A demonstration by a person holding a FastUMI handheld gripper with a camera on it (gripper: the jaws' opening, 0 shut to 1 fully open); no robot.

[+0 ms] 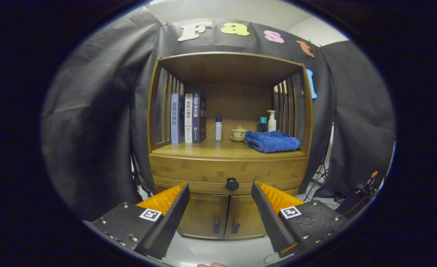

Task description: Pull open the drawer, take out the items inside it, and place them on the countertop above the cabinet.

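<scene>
Gripper point(220, 187) fingers spread wide apart, clamping nothing, face the closed drawer point(228, 170), whose long front runs crosswise beneath the countertop point(203, 150), its dark knob point(232, 184) pointing out between the fingertips. Above stand books point(188, 118), a small bottle point(218, 128), a lidded cup point(239, 133), a pump bottle point(271, 120) and a folded blue towel point(272, 141); twin cabinet doors point(225, 217) sit below.

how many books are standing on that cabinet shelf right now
3, upright side by side at the shelf's left end: light blue book, white book, dark blue book. The open gripper is short of the drawer knob.
</scene>
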